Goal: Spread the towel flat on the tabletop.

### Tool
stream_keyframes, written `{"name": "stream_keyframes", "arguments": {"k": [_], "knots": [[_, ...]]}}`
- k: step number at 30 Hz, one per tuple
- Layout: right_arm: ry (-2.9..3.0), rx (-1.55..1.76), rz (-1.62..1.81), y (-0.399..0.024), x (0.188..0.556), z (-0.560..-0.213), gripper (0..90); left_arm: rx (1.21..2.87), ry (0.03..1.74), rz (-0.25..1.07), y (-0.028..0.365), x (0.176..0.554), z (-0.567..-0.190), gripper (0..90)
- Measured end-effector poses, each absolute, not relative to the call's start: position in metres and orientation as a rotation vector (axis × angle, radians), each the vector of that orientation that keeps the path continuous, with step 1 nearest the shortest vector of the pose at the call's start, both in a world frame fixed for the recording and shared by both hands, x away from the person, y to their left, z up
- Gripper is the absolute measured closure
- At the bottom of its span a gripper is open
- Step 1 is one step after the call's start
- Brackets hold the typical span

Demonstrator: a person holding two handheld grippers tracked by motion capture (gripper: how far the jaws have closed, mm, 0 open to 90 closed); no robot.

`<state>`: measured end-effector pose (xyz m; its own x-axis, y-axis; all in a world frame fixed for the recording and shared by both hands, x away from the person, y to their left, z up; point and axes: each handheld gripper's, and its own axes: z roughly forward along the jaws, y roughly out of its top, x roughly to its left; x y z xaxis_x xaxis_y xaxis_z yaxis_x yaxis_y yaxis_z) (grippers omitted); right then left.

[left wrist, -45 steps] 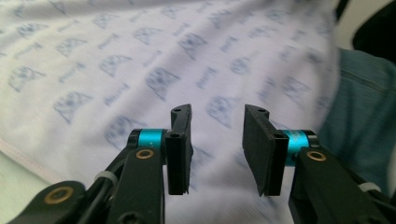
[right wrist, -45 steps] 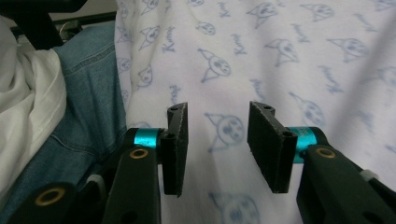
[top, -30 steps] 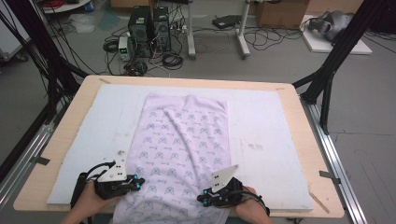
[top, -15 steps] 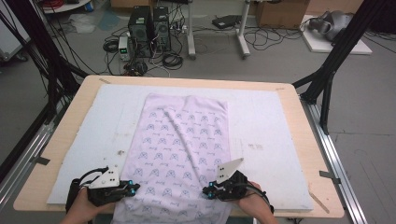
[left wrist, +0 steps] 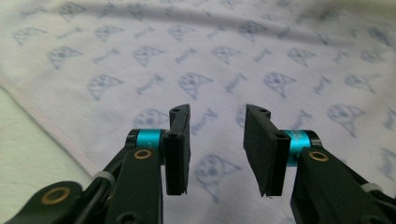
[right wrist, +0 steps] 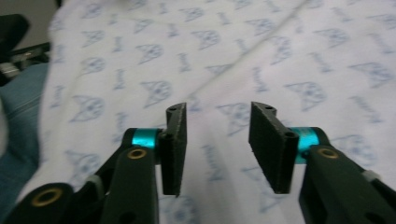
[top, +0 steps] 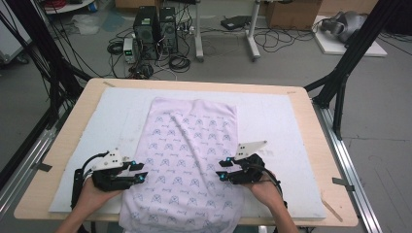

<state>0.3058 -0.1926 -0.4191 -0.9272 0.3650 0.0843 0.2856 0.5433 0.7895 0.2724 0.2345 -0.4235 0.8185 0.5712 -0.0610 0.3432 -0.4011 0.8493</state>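
- Both grippers, left [top: 140,172] and right [top: 222,171], have just been opening; nothing sits between their jaws now.
- Cloth [top: 187,160] lies released, centre frame, near edge overhanging table [top: 301,104].
- Both grippers moved up-frame since earlier.

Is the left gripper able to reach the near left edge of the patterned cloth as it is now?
Probably yes: the left gripper, jaws just opened and empty, hangs at the cloth's left edge.

Grey floor [top: 291,63], PC towers [top: 155,26] w/ cables, cardboard boxes [top: 286,12].
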Motion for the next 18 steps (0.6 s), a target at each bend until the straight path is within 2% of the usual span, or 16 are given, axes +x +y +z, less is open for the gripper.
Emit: {"name": "stream_keyframes", "arguments": {"k": [6,12,18], "knots": [[2.638,0.622,1.297,-0.195,0.325,-0.413,42.2,2.020,0.721,0.347,0.233,0.291,-0.417,49.9],[2.602,0.659,1.266,-0.197,0.341,-0.411,35.7,2.026,0.769,0.325,0.229,0.311,-0.411,42.6],[2.604,0.674,1.241,-0.199,0.357,-0.402,31.3,2.026,0.794,0.326,0.225,0.329,-0.406,39.6]]}}
